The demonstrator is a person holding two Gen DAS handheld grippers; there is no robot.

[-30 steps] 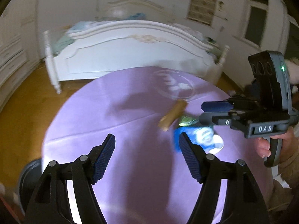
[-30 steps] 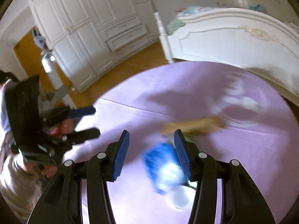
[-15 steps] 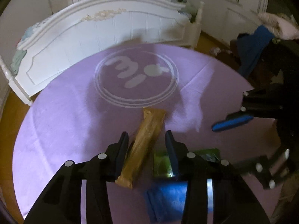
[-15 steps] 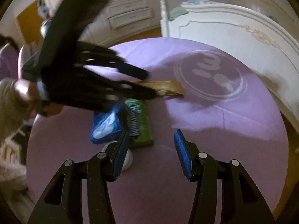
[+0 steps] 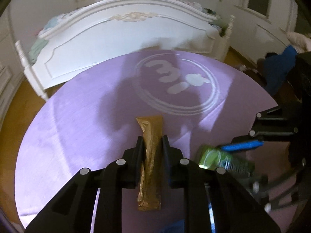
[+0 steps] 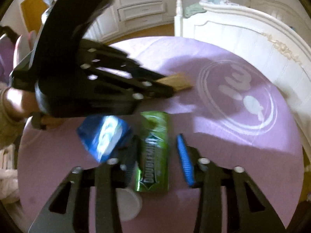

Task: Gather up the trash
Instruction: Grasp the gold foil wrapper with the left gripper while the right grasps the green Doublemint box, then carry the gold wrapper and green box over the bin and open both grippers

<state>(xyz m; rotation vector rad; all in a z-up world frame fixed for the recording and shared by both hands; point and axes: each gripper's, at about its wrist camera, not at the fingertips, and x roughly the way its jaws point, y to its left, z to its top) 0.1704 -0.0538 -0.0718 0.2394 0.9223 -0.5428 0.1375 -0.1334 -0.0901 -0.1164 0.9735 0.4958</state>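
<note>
My left gripper [image 5: 152,144] is shut on a long gold wrapper [image 5: 150,161] that lies on the round purple table [image 5: 77,120]. My right gripper [image 6: 158,155] is open, its jaws on either side of a green Doublemint wrapper [image 6: 154,151] lying flat on the table [image 6: 223,155]. The green wrapper also shows in the left wrist view [image 5: 219,158], with the right gripper [image 5: 243,155] over it. The left gripper [image 6: 167,91] shows in the right wrist view, holding the gold wrapper [image 6: 178,81]. A blue wrapper [image 6: 103,134] lies left of the green one.
A small white lid or cup [image 6: 129,203] lies near the table's front edge beneath my right gripper. A white bed footboard [image 5: 124,31] stands just beyond the table. White cabinets with drawers [image 6: 141,9] line the far wall. Dark clothes [image 5: 278,71] are heaped at the right.
My left gripper has closed on the gold wrapper. My right gripper has come down over the green wrapper, which now lies between its jaws.
</note>
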